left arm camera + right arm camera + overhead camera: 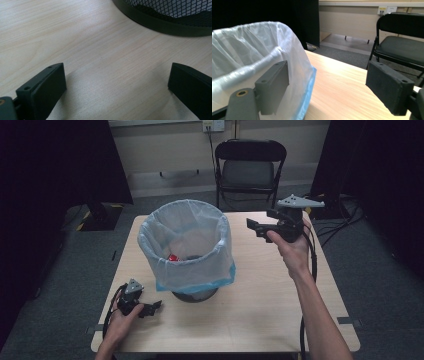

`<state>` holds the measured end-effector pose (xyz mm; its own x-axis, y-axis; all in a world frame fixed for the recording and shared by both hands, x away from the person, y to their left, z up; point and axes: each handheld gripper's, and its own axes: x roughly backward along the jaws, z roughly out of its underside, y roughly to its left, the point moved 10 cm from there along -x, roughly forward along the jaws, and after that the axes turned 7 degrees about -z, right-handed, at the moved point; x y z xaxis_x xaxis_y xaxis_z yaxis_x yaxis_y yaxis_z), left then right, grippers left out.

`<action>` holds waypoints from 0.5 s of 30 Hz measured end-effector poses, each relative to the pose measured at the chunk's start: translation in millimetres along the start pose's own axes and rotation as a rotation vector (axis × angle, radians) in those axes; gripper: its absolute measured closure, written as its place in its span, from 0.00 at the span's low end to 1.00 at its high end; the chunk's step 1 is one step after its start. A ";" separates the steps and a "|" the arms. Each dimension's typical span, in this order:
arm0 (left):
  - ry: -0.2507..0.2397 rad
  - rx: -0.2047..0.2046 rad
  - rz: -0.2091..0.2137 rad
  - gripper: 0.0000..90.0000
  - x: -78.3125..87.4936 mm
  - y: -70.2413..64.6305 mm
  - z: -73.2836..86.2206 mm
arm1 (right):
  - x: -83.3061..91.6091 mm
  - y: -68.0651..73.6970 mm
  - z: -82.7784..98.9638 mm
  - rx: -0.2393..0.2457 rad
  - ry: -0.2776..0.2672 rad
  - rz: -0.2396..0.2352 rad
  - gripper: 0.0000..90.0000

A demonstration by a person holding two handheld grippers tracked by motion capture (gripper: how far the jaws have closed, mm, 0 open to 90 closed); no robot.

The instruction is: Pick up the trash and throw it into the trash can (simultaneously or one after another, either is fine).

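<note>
A black mesh bin with a clear bag liner [200,265] stands left of the table's middle. A small red thing [173,257] lies inside it. My left gripper [154,307] rests low on the table near the front left corner, just left of the bin's base. Its jaws stand wide apart over bare wood [117,82], and the bin's dark base [160,23] is ahead of them. My right gripper [254,226] is held up to the right of the bin's rim and points toward it. It is open [327,82] with nothing between its jaws, and the liner [249,57] is beside one of them.
The light wooden table [260,290] has bare room to the right of the bin and in front of it. A black folding chair [249,170] stands on the grey carpet behind the far edge. Cables lie on the floor at the back right [340,220].
</note>
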<state>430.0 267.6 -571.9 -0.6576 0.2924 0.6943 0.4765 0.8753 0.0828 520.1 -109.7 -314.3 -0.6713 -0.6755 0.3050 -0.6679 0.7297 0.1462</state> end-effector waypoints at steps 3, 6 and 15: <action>-0.001 0.000 0.000 0.01 0.0 0.0 0.0 | 3.1 -4.7 7.2 -0.005 0.007 0.015 0.20; 0.000 -0.001 0.001 0.01 0.0 0.1 0.0 | 7.0 -9.9 13.8 -0.012 0.017 0.022 0.20; 0.000 -0.001 0.001 0.01 0.0 0.0 0.0 | 20.8 -27.0 37.5 -0.042 0.042 0.060 0.19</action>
<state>430.0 267.7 -572.0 -0.6570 0.2930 0.6946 0.4776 0.8746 0.0829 512.1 -147.4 -347.2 -0.6951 -0.6262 0.3532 -0.6121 0.7731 0.1659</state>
